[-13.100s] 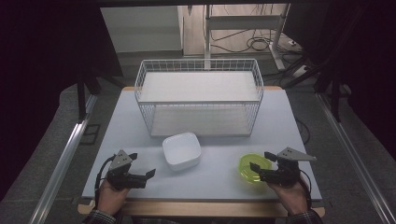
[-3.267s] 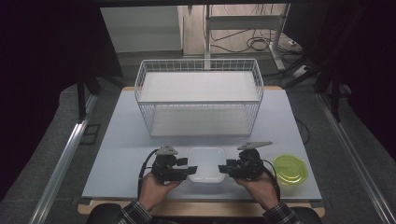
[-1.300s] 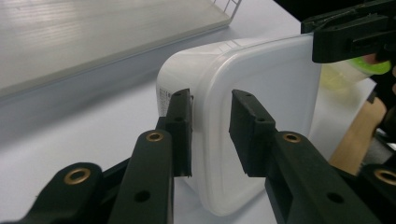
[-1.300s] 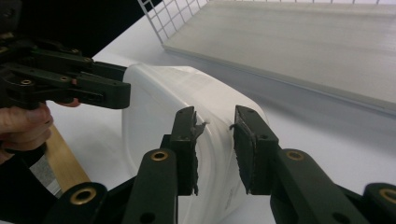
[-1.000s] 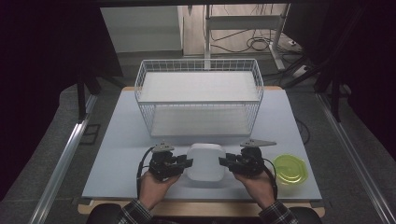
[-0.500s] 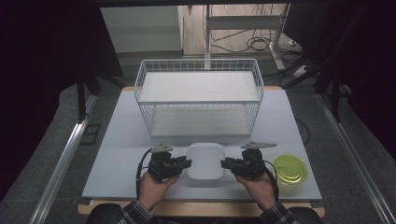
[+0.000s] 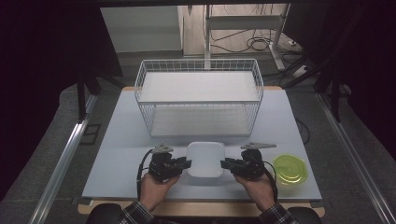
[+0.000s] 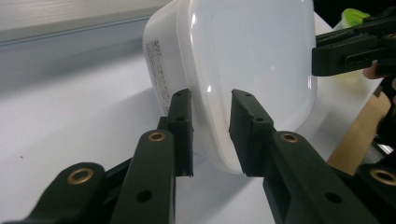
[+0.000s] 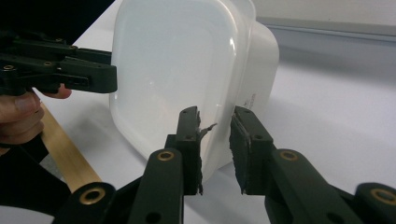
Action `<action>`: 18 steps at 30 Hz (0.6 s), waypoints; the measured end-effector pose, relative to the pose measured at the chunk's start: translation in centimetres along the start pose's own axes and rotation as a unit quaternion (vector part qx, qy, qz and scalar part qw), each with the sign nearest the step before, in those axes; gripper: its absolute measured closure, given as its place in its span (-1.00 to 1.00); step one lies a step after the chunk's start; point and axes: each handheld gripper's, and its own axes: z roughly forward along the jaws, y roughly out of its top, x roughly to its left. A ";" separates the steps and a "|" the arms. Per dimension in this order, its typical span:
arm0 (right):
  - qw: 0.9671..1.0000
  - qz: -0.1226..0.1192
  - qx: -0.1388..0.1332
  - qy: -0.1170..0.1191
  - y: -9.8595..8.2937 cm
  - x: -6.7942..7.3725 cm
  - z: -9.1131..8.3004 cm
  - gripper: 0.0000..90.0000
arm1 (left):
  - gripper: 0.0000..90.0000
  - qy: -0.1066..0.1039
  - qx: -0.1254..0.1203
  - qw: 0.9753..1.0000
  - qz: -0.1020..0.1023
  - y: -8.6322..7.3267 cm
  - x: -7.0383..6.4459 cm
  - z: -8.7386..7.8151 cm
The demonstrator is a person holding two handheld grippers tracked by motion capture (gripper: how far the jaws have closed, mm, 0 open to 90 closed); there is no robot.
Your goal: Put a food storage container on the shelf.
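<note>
- While we are looking down from the high view, we are seeing the white tub [image 7: 205,159] sitting low in the middle of the frame, on the table [image 7: 121,140], just in front of the wire basket [image 7: 199,100].
- We are holding the left gripper [image 7: 186,164] at the tub's left edge and the right gripper [image 7: 224,163] at its right edge, both in the lower part of that frame.
- In the left gripper view we are seeing the tub [image 8: 243,70] filling the upper middle, tilted so its broad face is turning toward the camera; the left gripper [image 8: 211,126] is straddling the tub's rim with its jaws narrow, one on each side of the wall, though we cannot tell whether the pads are pressing it.
- The right gripper [image 8: 327,56] is showing at the upper right of that view, at the tub's far edge.
- In the right gripper view the right gripper [image 9: 215,140] is likewise bracketing the rim of the tub [image 9: 187,70], jaws narrow, with a small torn flap sticking out from one pad.
- The green bowl [image 7: 290,169] is sitting at the lower right of the high view, just beside our right hand [image 7: 256,186].
</note>
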 end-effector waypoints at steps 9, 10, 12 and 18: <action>1.000 -0.010 -0.004 -0.016 0.1 0.1 0.0 0.72 | 0.68 0.009 -0.003 1.000 -0.002 0.0 -0.1 0.1; 1.000 -0.010 -0.004 -0.017 0.1 0.1 0.0 0.72 | 0.68 0.010 -0.003 1.000 -0.002 0.0 -0.1 0.1; 1.000 -0.012 -0.008 -0.018 0.1 0.2 -0.1 0.72 | 0.68 0.010 -0.004 1.000 -0.003 0.0 -0.1 0.1; 1.000 -0.015 -0.019 -0.017 0.5 0.4 -0.5 0.72 | 0.68 0.011 -0.014 1.000 0.004 0.5 -0.3 -0.3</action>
